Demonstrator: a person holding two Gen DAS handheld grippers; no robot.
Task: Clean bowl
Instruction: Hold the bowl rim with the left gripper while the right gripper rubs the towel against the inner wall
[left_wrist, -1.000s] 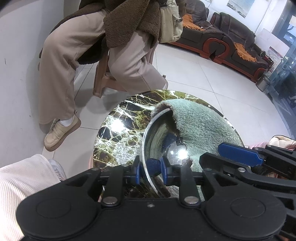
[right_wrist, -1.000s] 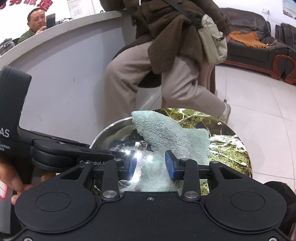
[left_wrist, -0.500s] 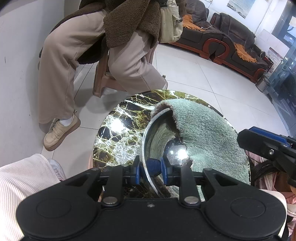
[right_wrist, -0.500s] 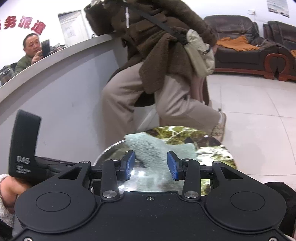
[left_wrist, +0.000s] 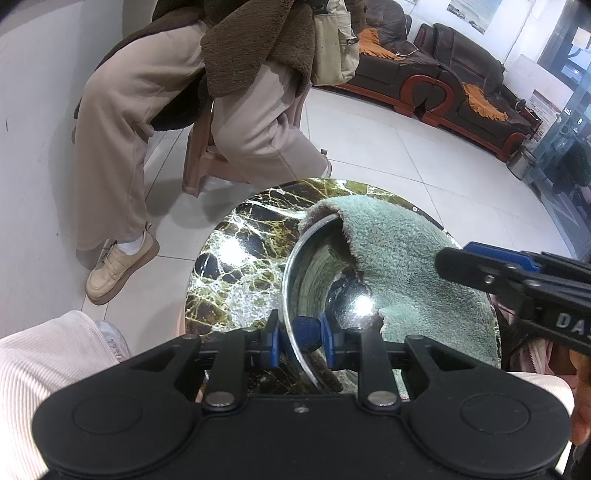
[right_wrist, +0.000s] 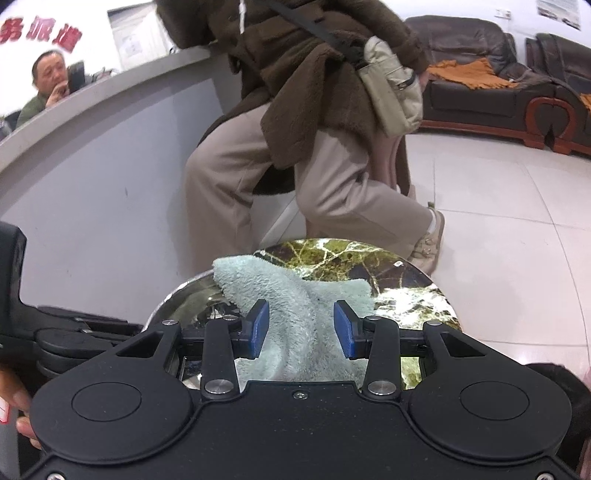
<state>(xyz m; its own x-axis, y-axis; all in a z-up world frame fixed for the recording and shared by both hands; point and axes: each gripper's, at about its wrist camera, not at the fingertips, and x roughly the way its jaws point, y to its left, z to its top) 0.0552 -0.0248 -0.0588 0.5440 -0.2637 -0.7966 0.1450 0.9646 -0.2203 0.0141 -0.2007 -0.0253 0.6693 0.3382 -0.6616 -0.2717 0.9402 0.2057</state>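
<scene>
1. Left gripper (left_wrist: 300, 334): blue pads clamped on the near rim of the steel bowl (left_wrist: 314, 273), one pad outside the wall, the other inside.
2. Right gripper (right_wrist: 301, 328): fingers spread apart, holding nothing; the towel lies in the gap between and below them, contact not determinable.
3. Bowl: polished steel, resting on the round marble table (left_wrist: 240, 258); bright glare spot in its base.
4. Pale green towel (left_wrist: 399, 266): draped over the far and right side of the bowl rim, part hanging inside, part spreading onto the tabletop.
5. Surroundings: a seated person in beige trousers (left_wrist: 122, 147) and brown fleece coat beyond the table; dark leather sofas (left_wrist: 443, 55) on white tiled floor.
</scene>
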